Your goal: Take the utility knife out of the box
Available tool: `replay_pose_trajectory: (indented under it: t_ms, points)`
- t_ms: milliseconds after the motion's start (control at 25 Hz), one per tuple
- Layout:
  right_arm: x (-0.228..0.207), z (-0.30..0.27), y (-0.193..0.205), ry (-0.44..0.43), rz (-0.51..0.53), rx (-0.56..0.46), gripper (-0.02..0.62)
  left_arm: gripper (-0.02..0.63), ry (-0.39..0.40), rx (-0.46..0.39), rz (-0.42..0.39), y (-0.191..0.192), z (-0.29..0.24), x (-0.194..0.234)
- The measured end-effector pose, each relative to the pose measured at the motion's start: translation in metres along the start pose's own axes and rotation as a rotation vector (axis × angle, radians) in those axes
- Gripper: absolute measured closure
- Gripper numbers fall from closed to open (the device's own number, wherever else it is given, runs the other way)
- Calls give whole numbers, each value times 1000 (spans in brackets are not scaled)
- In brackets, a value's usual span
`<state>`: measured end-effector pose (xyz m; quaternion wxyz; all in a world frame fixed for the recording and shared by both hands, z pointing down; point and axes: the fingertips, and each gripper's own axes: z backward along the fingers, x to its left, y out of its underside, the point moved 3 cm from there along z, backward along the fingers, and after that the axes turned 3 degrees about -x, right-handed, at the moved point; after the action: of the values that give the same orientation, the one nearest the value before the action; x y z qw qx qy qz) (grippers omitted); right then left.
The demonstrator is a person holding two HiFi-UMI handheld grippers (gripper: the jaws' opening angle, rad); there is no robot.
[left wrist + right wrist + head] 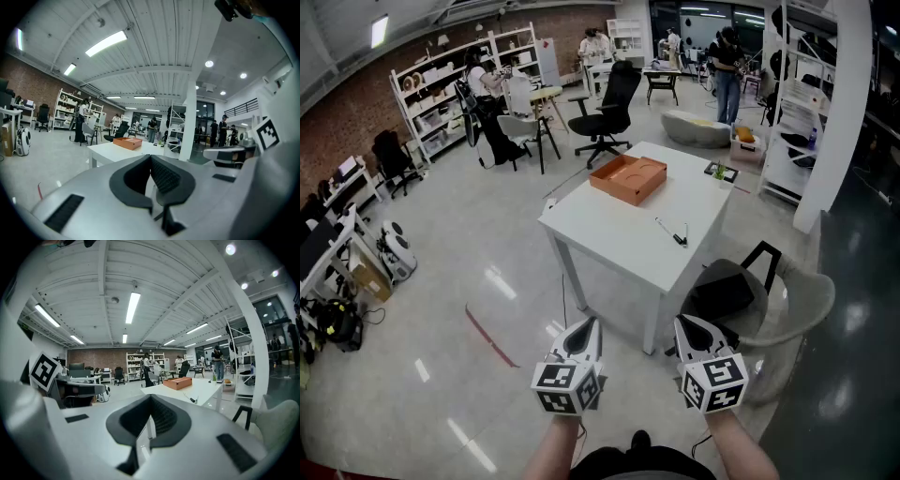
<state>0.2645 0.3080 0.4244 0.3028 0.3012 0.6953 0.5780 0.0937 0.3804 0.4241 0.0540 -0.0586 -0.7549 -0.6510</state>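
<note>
An orange open box [628, 178] lies on the far part of a white table [609, 234]; its inside is not visible from here. A slim silver and black tool [672, 232] rests on the tabletop nearer to me, outside the box. My left gripper [589, 325] and right gripper [682, 325] hang side by side over the floor, well short of the table, both shut and holding nothing. The left gripper view shows its shut jaws [151, 157] aimed at the box [127, 142]. In the right gripper view the shut jaws [151, 396] face the box [177, 382] and the tool [190, 398].
A grey chair [792, 305] with a black bag [722, 291] stands at the table's near right corner. A black office chair [605, 117], shelves [441, 89] and several people are behind the table. A white pillar [839, 112] rises at the right. Red tape [492, 337] marks the floor.
</note>
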Motion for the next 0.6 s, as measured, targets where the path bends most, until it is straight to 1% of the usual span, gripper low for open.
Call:
replay_pose_trajectory:
  t_ms: [280,520,560,600]
  points:
    - [-5,1,-3,-11,-14,-16,595,592,-22,3,-13,-1,0,0]
    - [-14,-5,2,-17,-36,-12,595,586,-16,17,-5,3,-11,2]
    - [-14,-7,2,-17,-36,-12,595,578,-19,18,-4,2,-13,4]
    - [-16,-10,1,-16,-36,-10,594,546,-21,20,-3,1,-15,6]
